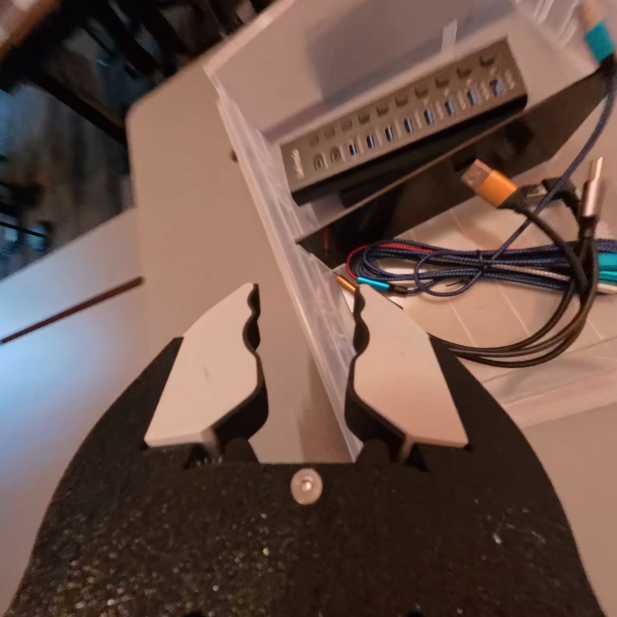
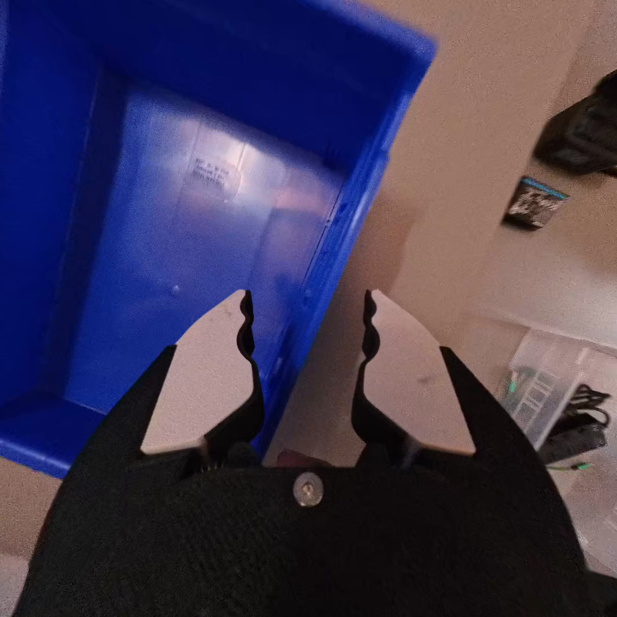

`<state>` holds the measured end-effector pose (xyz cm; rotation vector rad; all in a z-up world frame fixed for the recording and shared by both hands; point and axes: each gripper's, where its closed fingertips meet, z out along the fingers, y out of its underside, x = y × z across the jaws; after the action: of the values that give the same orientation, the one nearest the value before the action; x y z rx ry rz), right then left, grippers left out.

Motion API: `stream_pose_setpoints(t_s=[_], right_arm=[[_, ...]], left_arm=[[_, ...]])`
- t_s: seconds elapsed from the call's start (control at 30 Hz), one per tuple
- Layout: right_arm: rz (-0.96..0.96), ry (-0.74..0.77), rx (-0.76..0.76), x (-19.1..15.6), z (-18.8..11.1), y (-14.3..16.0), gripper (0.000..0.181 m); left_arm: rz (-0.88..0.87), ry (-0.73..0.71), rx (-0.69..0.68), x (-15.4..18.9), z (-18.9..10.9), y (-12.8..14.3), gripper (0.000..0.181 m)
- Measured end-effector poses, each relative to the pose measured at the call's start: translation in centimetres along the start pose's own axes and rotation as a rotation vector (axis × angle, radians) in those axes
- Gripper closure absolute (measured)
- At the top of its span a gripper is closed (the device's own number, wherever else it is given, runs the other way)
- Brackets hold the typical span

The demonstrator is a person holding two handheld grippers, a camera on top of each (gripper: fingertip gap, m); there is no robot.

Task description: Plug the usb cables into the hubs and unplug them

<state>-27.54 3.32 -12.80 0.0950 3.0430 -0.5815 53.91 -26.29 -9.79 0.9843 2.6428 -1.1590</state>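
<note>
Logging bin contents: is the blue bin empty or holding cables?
Empty as far as visible: the blue bin shows only bare floor; its left side is cropped.

Table (image 2: 467, 100): pale, warmly lit.
Bin (image 2: 394, 187): blue, on the table.
Beyond the table's far edge: dark, blurred clutter (image 1: 66, 100).
Dark seam (image 1: 71, 309): crosses table, left.

Glossy blue plastic bin (image 2: 187, 207), braided cloth cables (image 1: 467, 267), clear plastic stand (image 1: 300, 283).
</note>
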Motion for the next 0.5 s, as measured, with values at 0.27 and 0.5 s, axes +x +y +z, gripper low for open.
stream_pose_setpoints(t_s=[0.27, 0.5], right_arm=[[-0.168, 0.319, 0.539, -10.3, -10.8, -9.5, 0.082], [-0.462, 0.157, 0.533, -30.9, -3.6, -8.3, 0.071]], left_arm=[[0.005, -0.164, 0.086, 5.8, -9.6, -5.0, 0.115], [-0.077, 0.023, 0.182, 21.0, -11.9, -8.7, 0.097]])
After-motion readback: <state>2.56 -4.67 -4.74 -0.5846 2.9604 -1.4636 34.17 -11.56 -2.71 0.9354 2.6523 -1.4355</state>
